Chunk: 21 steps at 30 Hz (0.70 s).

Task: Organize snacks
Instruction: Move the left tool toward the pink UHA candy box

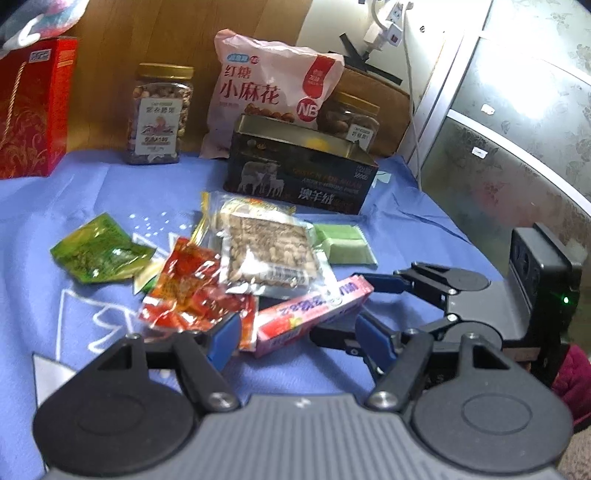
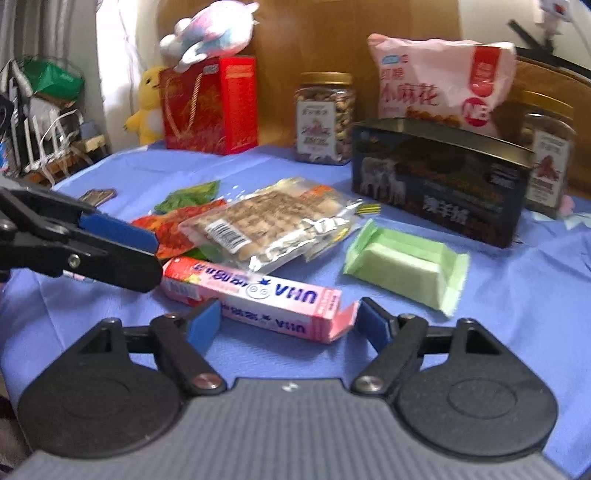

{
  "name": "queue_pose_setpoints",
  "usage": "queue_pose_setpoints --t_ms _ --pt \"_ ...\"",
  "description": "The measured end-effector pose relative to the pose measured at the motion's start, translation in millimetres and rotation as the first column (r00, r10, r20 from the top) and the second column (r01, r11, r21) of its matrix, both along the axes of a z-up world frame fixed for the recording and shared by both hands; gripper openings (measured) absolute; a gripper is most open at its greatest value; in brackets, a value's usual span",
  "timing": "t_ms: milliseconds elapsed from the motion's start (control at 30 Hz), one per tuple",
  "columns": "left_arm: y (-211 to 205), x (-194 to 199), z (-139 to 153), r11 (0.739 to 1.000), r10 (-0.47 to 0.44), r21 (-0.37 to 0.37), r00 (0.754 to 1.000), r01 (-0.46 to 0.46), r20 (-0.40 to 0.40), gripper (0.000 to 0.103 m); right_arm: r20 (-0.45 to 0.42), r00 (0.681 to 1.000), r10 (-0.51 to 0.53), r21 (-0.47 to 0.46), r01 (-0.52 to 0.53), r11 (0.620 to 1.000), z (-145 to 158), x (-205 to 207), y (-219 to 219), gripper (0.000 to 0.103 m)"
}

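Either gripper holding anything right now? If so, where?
Nothing is gripped. Pink box lies on the cloth; right gripper straddles it open, left gripper open at its end.

We see a blue cloth [image 2: 517, 295] spread over the counter. At the upper left of the right view a yellow toy chick [image 2: 147, 107] sits beside a red gift bag [image 2: 207, 107], and a soft pink and white plush toy [image 2: 207, 35] lies on top of that bag. At the top right of the left view a white power strip [image 1: 386, 22] hangs with a white cord [image 1: 412, 110] running down. On the right stands a frosted glass door [image 1: 517, 122].
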<state>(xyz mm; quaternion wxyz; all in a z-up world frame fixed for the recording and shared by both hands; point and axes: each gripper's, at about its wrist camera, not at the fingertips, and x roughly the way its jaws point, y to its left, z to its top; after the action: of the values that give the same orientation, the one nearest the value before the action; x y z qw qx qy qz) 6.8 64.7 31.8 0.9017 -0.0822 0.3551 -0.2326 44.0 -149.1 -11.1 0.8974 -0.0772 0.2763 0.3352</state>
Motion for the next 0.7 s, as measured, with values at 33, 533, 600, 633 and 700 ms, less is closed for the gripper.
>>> queue_pose_setpoints --t_ms 33,533,600,633,700 --pt "2 -2 -1 1.000 0.003 -0.003 1.000 -0.003 -0.008 0.070 0.006 1.000 0.011 -0.008 -0.011 1.000 0 -1 2 0.082" --pt "-1 5 -16 0.999 0.053 0.012 0.994 -0.052 -0.094 0.087 0.050 0.998 0.030 -0.062 -0.027 0.998 1 -10 9 0.070" --pt "2 11 -18 0.998 0.069 0.000 0.992 -0.069 -0.104 0.087 0.066 0.997 0.048 -0.070 -0.044 0.997 2 -17 9 0.059" --pt "3 13 -18 0.997 0.070 -0.009 0.992 -0.071 -0.105 0.087 0.074 0.996 0.052 -0.077 -0.046 0.996 2 -20 9 0.056" --pt "2 16 -16 0.998 0.055 -0.036 0.993 -0.059 -0.104 0.087 0.093 0.995 0.047 -0.091 -0.038 0.995 2 -25 9 0.054"
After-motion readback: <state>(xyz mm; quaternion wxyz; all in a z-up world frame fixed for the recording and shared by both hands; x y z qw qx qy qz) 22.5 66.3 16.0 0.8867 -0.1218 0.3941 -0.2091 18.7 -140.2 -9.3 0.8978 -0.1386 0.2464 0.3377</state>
